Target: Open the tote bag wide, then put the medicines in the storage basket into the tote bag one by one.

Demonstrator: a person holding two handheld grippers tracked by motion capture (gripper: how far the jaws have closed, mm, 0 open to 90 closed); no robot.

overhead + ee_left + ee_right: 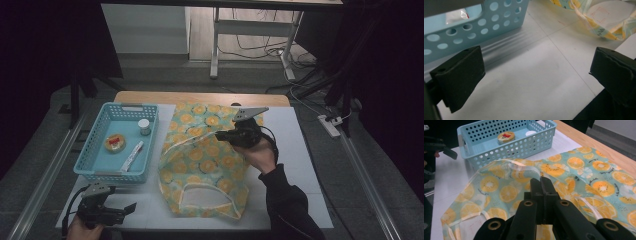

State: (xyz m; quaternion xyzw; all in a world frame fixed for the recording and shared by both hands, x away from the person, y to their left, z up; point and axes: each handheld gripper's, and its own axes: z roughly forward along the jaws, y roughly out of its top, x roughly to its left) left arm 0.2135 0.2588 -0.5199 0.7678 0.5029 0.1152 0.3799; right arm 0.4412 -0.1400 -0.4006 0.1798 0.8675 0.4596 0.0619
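A fabric bag printed with orange slices on pale blue lies flat on the white table cover, its mouth toward the near edge. My right gripper hovers over the bag's upper middle. In the right gripper view the jaws are pressed together at the pale handle strap, which arches up off the fabric to the jaw tips. My left gripper rests at the table's near left corner, open. In the left gripper view nothing sits between its jaws, just bare white surface.
A light blue perforated basket stands left of the bag. It holds a small white-lidded jar, a round yellow-and-red tin and a white tube. Its wall is close ahead of the left gripper. A wooden table edge runs along the back.
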